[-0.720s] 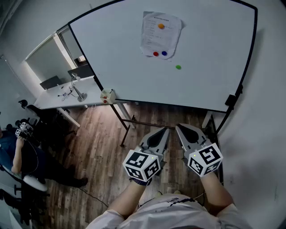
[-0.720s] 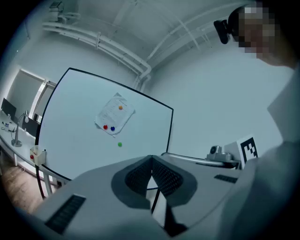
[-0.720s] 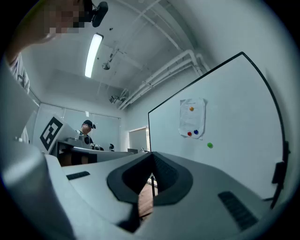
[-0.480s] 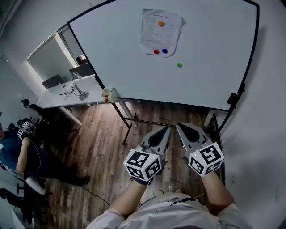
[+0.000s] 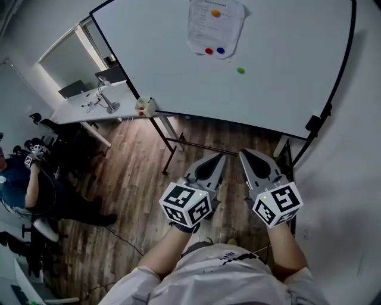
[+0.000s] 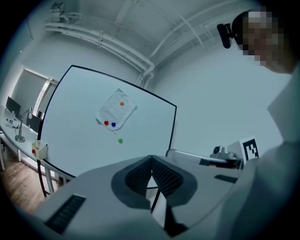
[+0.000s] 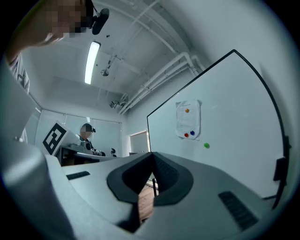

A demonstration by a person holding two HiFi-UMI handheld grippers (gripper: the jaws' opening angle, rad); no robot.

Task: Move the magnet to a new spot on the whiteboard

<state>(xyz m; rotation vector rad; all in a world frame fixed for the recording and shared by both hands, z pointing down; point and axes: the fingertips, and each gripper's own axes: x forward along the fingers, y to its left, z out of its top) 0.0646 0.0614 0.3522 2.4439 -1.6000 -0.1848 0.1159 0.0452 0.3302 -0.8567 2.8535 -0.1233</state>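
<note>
A whiteboard [image 5: 286, 77] on a stand rises ahead of me. A paper sheet [image 5: 215, 27] hangs on it under an orange magnet [image 5: 215, 13], a red magnet [image 5: 209, 51] and a blue magnet [image 5: 221, 51]. A green magnet [image 5: 240, 70] sticks alone on the bare board, below and right of the sheet. My left gripper [image 5: 218, 159] and right gripper [image 5: 243, 153] are both shut and empty, held side by side low in front of the board and well short of it. The green magnet [image 6: 120, 140] also shows in the left gripper view, and the same green magnet [image 7: 206, 146] in the right one.
A white desk [image 5: 89, 110] with a lamp stands left of the board, and a small box [image 5: 144, 106] sits at its corner. A seated person [image 5: 24, 187] is at the far left. The board's stand legs [image 5: 169, 149] stand on the wooden floor.
The head view has shifted so the board and its magnets sit higher in the picture. Both grippers stay shut and side by side.
</note>
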